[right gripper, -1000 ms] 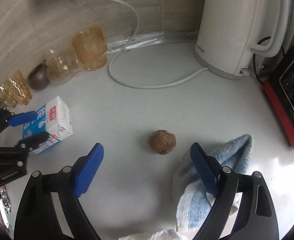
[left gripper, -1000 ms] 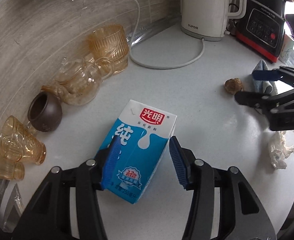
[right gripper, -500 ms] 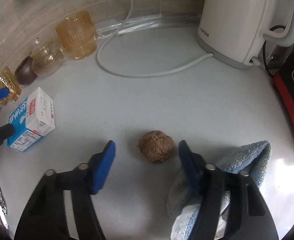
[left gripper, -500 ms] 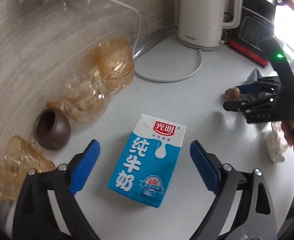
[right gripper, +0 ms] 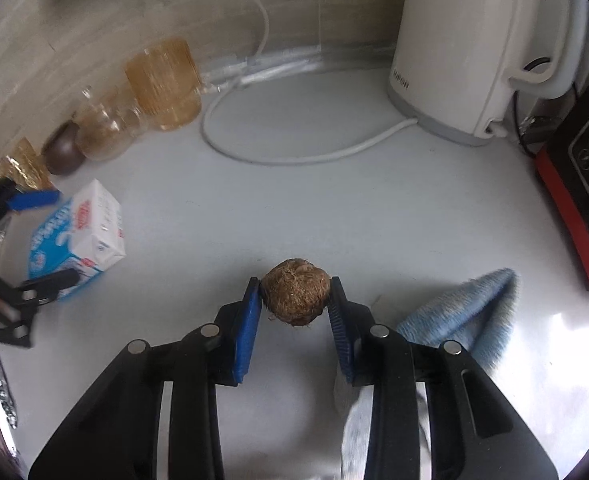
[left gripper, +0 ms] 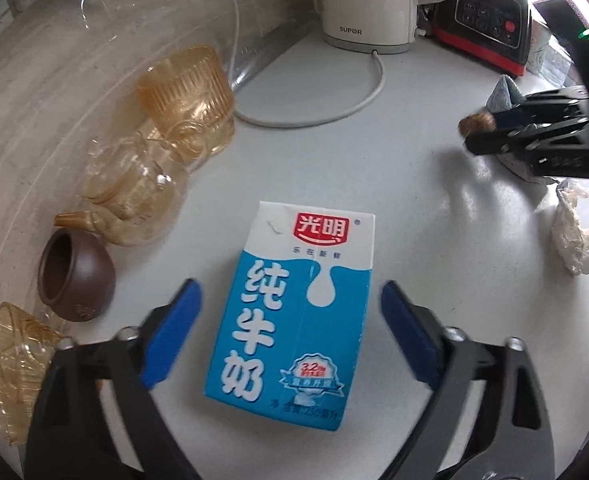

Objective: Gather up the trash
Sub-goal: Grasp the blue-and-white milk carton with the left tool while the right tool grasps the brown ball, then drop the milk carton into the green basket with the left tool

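Two grippers work over a pale grey bench [right gripper: 334,208] set against a beige stone-patterned wall. The right gripper [right gripper: 295,298] has just been closing and its blue pads now press on both sides of a rough brown fibrous ball [right gripper: 296,298], which sits at the near middle of the bench in the right wrist view. Just to the right of it lies a crumpled light-blue towel [right gripper: 466,316]. The left gripper [left gripper: 288,300] has its blue pads spread apart; its jaws have just been narrowing, yet neither pad touches the blue-and-white milk carton [left gripper: 294,312] that lies flat on the bench between them, printed face up with its red logo towards the far side. To the right of the carton, well apart, rests a crumpled white tissue [left gripper: 572,236].

Along the wall on the left stand several pieces of tea ware: a ribbed amber glass cup [left gripper: 186,96] farthest, a clear amber-tinted glass teapot [left gripper: 134,196] just nearer, then a small brown clay pot [left gripper: 76,276], and amber glass cups [left gripper: 18,364] nearest. At the far side stands a white electric kettle [right gripper: 470,48] with its white cord [right gripper: 294,158] looping over the bench, and to its right a black and red appliance with buttons [left gripper: 486,20].
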